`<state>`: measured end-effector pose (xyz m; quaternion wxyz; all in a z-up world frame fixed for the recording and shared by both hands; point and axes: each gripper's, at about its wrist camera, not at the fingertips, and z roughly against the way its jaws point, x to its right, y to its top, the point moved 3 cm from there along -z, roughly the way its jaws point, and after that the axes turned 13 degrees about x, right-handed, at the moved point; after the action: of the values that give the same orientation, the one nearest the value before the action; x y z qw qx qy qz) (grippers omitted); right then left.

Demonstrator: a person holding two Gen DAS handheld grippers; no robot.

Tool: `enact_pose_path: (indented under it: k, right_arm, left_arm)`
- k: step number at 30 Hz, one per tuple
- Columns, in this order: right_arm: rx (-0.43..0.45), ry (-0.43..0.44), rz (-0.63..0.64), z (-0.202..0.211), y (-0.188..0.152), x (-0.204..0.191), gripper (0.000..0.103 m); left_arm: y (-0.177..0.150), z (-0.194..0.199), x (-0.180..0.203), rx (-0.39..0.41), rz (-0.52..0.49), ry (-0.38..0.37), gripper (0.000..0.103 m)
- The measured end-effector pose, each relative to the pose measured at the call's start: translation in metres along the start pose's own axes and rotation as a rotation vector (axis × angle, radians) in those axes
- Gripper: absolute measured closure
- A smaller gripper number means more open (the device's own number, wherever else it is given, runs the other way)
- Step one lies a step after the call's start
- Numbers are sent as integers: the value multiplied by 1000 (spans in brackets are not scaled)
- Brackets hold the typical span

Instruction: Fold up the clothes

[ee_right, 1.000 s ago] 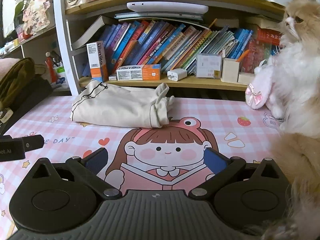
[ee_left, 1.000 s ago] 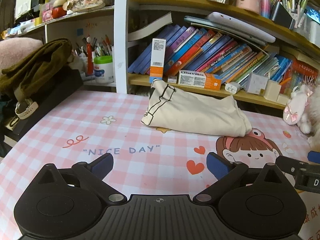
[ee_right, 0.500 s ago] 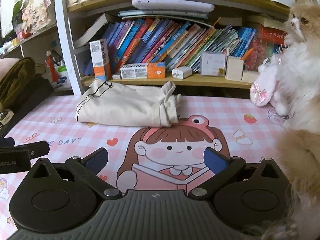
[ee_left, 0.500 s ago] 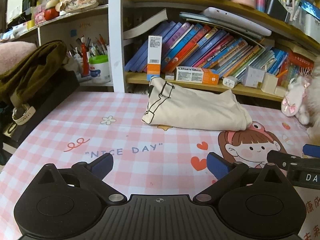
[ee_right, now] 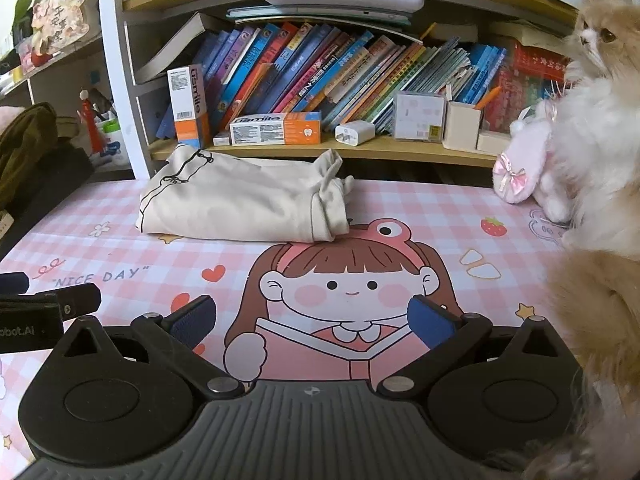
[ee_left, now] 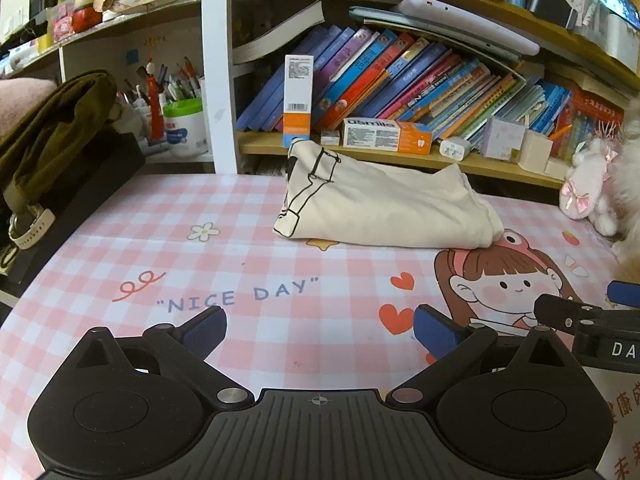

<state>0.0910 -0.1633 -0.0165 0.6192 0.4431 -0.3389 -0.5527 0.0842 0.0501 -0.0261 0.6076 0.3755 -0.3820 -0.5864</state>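
A cream garment (ee_left: 384,208) with black line print lies folded into a thick bundle at the far side of the pink checked mat (ee_left: 256,240), just below the bookshelf. From the right wrist the same garment (ee_right: 244,200) shows its bunched end on the right. My left gripper (ee_left: 320,330) hovers open over the mat's near part, well short of the garment, nothing between its blue pads. My right gripper (ee_right: 312,320) is open too, above the cartoon girl print, empty. Each gripper's tip appears at the edge of the other's view.
A fluffy cat (ee_right: 596,152) sits at the mat's right edge, close to my right gripper, beside a pink plush toy (ee_right: 520,172). The bookshelf (ee_left: 400,152) with books and boxes runs behind. An olive garment (ee_left: 48,136) and a watch (ee_left: 28,228) lie on a dark case at left.
Both grippers have drawn back slightly from the garment and tilted up a little. The garment has not moved. The cat has shifted its head a little.
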Motion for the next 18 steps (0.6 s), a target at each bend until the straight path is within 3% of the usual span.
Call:
enact_pose_path:
  k: [18]
  right_arm:
    - [-9, 7, 17, -11, 0, -2, 0]
  left_arm:
    - [0, -11, -1, -14, 3, -7, 1]
